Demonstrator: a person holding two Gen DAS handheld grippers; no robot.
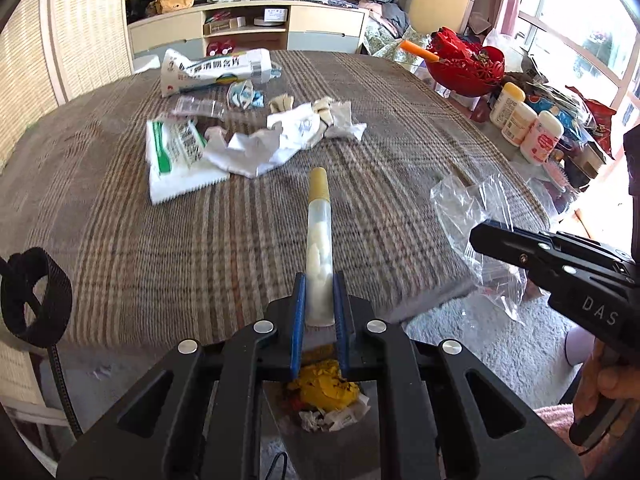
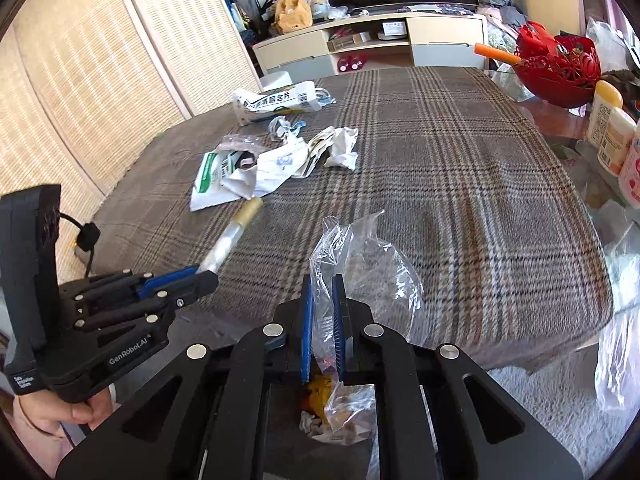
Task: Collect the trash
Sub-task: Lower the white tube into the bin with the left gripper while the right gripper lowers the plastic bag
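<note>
Left wrist view showed the capped tube (image 1: 319, 248), mid-frame, pinched by the left gripper (image 1: 319, 312) over a trash bin (image 1: 326, 400) at bottom centre. The right gripper (image 2: 323, 320) clamped a clear plastic bag (image 2: 360, 264). Both seemed in the carrying step; next, I judged, each needed releasing above the bin.

Left gripper (image 2: 200, 270): black linkage frame, blue ribbed pads, silver round rivets, "GenRobot.AI" lettering, black cable at rear. Right gripper (image 1: 478, 236): same black body, "DAS" letters, silver screws.
</note>
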